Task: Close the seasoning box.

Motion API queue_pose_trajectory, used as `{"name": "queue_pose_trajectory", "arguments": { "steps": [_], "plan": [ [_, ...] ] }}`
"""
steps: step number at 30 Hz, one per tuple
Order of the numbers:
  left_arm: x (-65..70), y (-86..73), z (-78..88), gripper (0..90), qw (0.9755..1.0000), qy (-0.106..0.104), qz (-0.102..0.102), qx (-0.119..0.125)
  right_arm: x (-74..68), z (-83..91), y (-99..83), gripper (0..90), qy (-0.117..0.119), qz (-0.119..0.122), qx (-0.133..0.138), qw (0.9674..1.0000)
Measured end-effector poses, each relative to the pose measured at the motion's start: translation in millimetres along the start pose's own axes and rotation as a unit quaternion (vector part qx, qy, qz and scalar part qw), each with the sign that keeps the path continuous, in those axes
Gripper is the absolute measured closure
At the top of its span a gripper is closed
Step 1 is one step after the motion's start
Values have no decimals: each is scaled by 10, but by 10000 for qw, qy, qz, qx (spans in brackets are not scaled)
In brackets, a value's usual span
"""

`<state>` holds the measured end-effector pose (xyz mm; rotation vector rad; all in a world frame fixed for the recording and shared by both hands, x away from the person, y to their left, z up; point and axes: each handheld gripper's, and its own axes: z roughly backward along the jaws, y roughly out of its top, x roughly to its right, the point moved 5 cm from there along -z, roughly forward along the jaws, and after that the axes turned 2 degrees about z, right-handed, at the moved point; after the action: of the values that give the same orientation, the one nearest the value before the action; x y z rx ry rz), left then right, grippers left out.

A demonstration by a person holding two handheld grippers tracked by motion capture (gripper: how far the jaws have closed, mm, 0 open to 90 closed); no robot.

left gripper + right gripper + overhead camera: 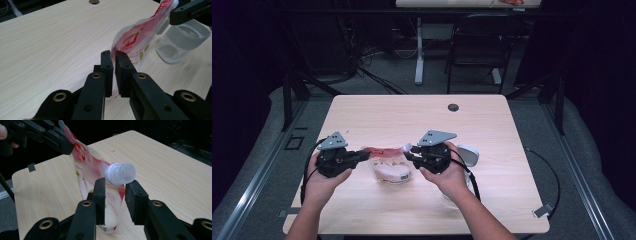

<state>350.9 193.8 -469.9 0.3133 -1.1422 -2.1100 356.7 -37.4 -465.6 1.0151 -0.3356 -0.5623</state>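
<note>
A person holds a soft red and white plastic pouch [388, 161] with a white screw cap [120, 174] above the pale wooden table [492, 130]. The pouch hangs between the two black tools, and its bottom edge looks close to the table top.

The left gripper [113, 53] has its two jaws pressed together on the thin flat edge of the pouch. In the left gripper view the jaws are nearly touching, with the pouch edge pinched between them.

The right gripper [115, 185] is at the other end of the pouch, at the cap. Its jaws stand a bit apart, one on each side of the spout just under the cap. The cap sits above the jaw tips and points off to the side. The left jaw looks to be against the pouch, but there is a small gap at the right jaw, so the pouch is between the jaws and not squeezed.

A clear glass jar [180, 41] stands on the table just beside the pouch, on the right gripper's side. It is open at the top.
</note>
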Motion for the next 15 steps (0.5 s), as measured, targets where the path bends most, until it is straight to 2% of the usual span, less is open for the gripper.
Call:
{"name": "queue_pose_trajectory", "arguments": {
  "steps": [15],
  "plan": [
    [218,42,-70,854,9994,-309,-171,-46,-65,302,-123,708,-103,-9,2,9999]
  ]
}}
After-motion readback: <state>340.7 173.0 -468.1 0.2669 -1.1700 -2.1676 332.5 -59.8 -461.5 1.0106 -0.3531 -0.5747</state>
